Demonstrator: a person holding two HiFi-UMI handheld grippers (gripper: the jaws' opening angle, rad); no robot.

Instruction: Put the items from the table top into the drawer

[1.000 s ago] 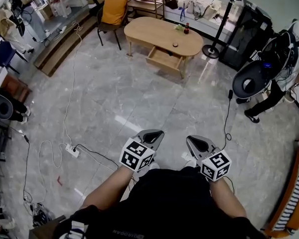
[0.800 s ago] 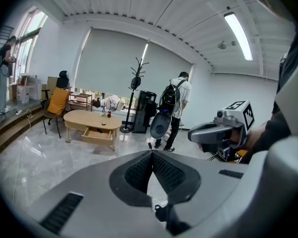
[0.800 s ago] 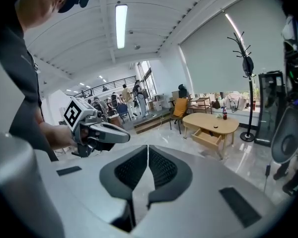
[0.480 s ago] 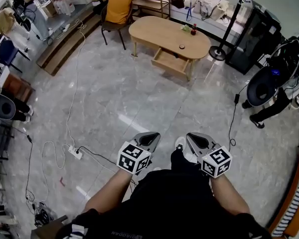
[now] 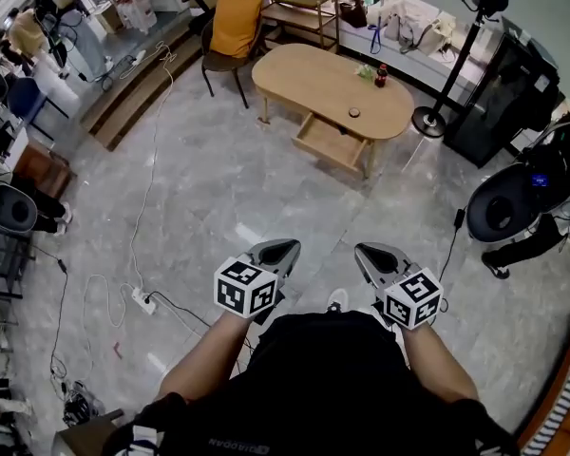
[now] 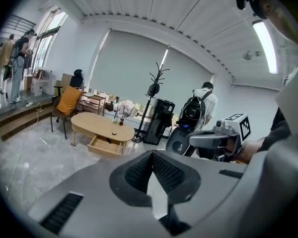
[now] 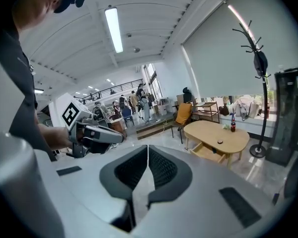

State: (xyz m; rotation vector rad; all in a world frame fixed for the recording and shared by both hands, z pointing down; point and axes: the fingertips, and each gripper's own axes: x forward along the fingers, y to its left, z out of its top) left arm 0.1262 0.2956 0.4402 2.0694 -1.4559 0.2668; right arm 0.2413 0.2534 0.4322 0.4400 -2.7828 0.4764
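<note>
An oval wooden table (image 5: 315,76) stands far ahead across the floor, its drawer (image 5: 329,142) pulled open at the front. On the top are a dark bottle with a red cap (image 5: 381,74), a small dark round item (image 5: 354,113) and a green thing (image 5: 373,66). My left gripper (image 5: 275,250) and right gripper (image 5: 370,253) are held side by side close to the body, both shut and empty, far from the table. The left gripper view shows the table (image 6: 92,124) and drawer (image 6: 105,146); the right gripper view shows the same table (image 7: 213,132), drawer (image 7: 207,152) and bottle (image 7: 232,123).
An orange-backed chair (image 5: 234,27) and a wooden shelf (image 5: 306,6) stand behind the table. A coat stand (image 5: 442,84) and black cabinet (image 5: 499,88) are at its right. A power strip with cables (image 5: 140,299) lies on the floor at left. People stand at far left.
The table and its drawer have shifted slightly nearer and rightward in the head view as the person walks. Both grippers stay shut, the left one drifting a little leftward.
</note>
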